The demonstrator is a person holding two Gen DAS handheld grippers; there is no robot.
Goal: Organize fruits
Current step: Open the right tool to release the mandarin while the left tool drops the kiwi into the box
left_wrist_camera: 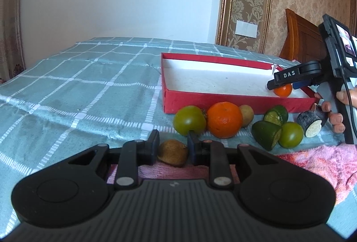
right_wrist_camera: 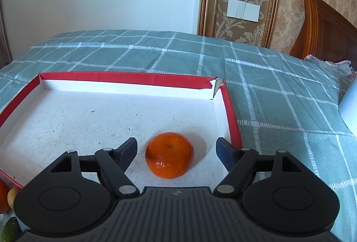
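Observation:
A red box (left_wrist_camera: 178, 102) with a white floor lies on the bed; its rim also shows in the right wrist view (right_wrist_camera: 133, 78). A small orange mandarin (right_wrist_camera: 169, 155) rests on the box floor, also seen in the left wrist view (left_wrist_camera: 283, 89). My right gripper (right_wrist_camera: 177, 148) is open, its fingers either side of the mandarin and apart from it. My left gripper (left_wrist_camera: 173, 147) is shut on a brown kiwi (left_wrist_camera: 172, 153). In front of the box lie a green tomato (left_wrist_camera: 189, 120), a large orange (left_wrist_camera: 224, 122), a pale fruit (left_wrist_camera: 247, 115) and cut avocado pieces (left_wrist_camera: 266, 135).
A second green tomato (left_wrist_camera: 290, 135) and a dark cut fruit (left_wrist_camera: 311, 123) lie near the right hand. A pink towel (left_wrist_camera: 312, 166) lies under the near fruits. The teal checked bedspread (left_wrist_camera: 78, 90) stretches left. A wooden headboard (right_wrist_camera: 325, 27) stands at the right.

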